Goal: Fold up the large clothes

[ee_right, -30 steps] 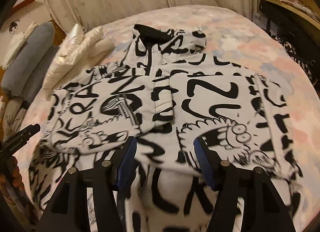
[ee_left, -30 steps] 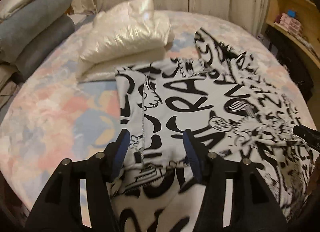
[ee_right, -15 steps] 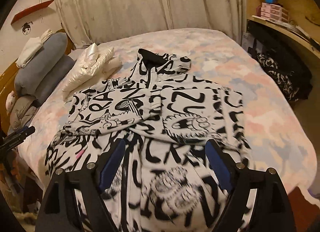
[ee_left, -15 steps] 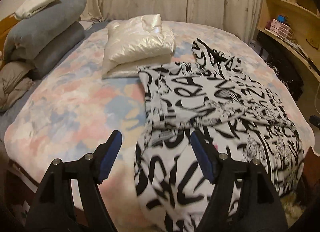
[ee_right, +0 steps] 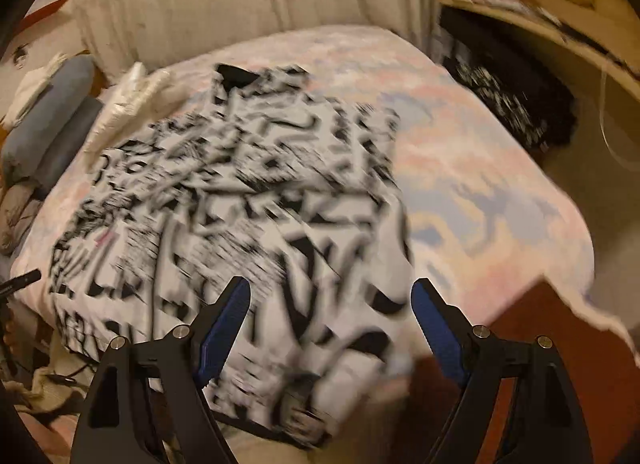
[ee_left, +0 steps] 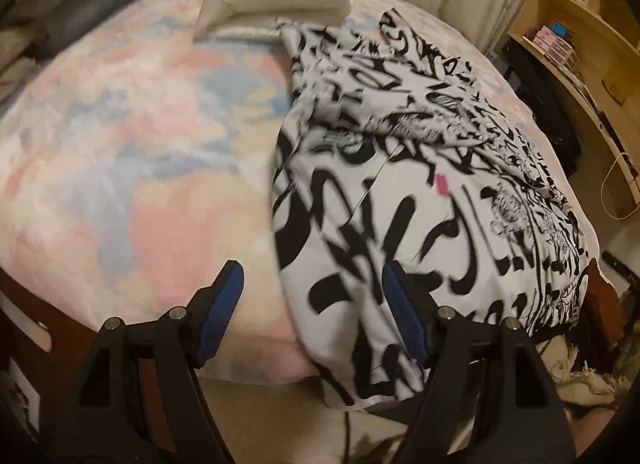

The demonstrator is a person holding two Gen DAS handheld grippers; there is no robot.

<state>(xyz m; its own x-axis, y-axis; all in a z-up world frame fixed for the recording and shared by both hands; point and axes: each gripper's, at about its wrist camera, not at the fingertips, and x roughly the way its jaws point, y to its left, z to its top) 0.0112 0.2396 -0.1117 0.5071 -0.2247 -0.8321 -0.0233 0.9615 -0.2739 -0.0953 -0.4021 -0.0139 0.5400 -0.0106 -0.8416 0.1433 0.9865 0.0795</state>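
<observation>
A large white hoodie with black graffiti print [ee_left: 420, 168] lies spread on the bed, sleeves folded inward, its lower hem hanging over the near bed edge. It also shows, blurred, in the right wrist view [ee_right: 248, 200]. My left gripper [ee_left: 312, 300] is open and empty, held above the hem's left corner. My right gripper [ee_right: 332, 320] is open and empty, above the hem's right part. Neither touches the cloth.
The bed has a pastel pink and blue cover [ee_left: 120, 136]. A folded shiny white jacket [ee_left: 276, 4] lies at the far side. Grey pillows [ee_right: 52, 120] are stacked on the left. A wooden shelf [ee_left: 588, 48] and dark clothes [ee_right: 512, 104] stand on the right.
Both grippers let go of the hoodie, opened wider and pulled back toward the foot of the bed. They now sink lower toward the hanging hem.
</observation>
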